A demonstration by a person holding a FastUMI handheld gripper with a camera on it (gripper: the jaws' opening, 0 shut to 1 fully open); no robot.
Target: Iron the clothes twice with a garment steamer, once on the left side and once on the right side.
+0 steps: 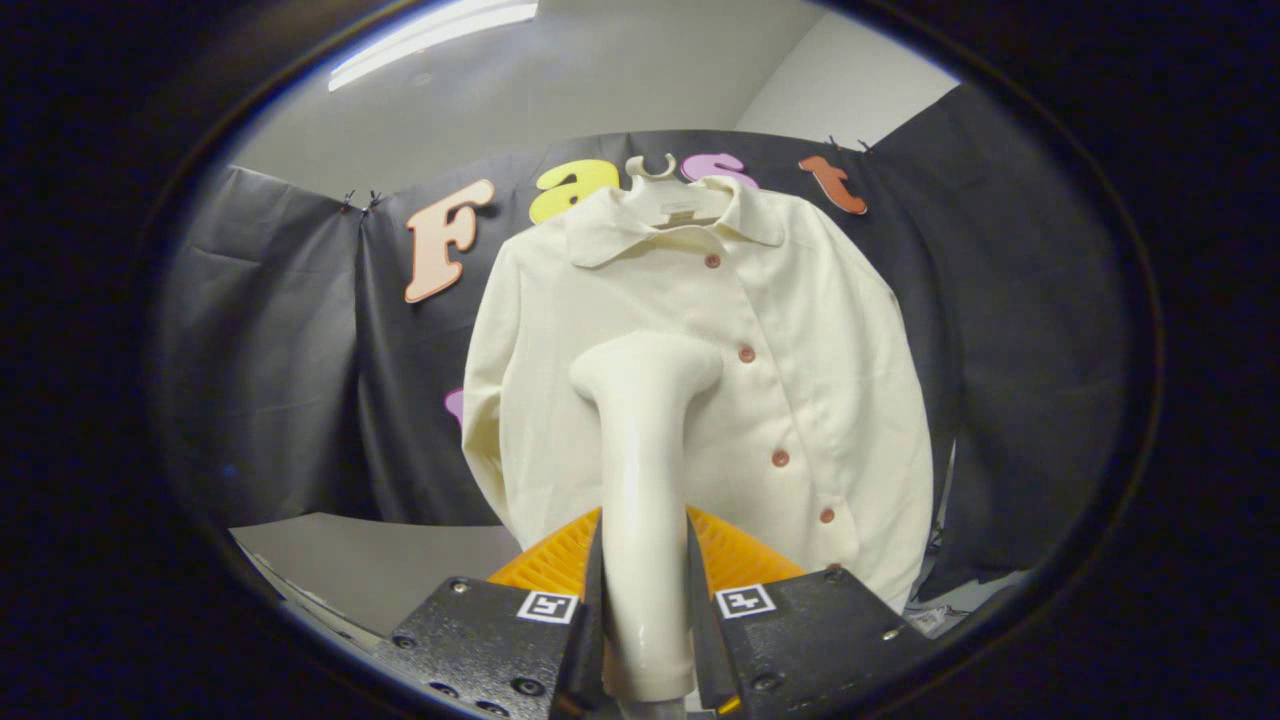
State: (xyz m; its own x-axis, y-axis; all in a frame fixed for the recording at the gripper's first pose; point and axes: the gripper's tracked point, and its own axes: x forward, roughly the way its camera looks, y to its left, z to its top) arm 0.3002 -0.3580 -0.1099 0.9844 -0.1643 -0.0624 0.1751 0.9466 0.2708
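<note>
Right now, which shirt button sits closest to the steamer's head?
The second button from the top, just right of the steamer head held between the gripper fingers. The collar button sits higher; the others hang lower.

The garment steamer (640,480) stands upright between the two fingers of the tool (645,610), which press on its handle from both sides. Its head lies in front of the shirt (760,400), which hangs on a hanger (652,168) against the booth's wall, left of the button row. A table (370,565) lies below and to the left of the shirt.

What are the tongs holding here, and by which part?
The tongs are shut on the steamer, gripping the lower part of its handle; its head points at the shirt.
</note>
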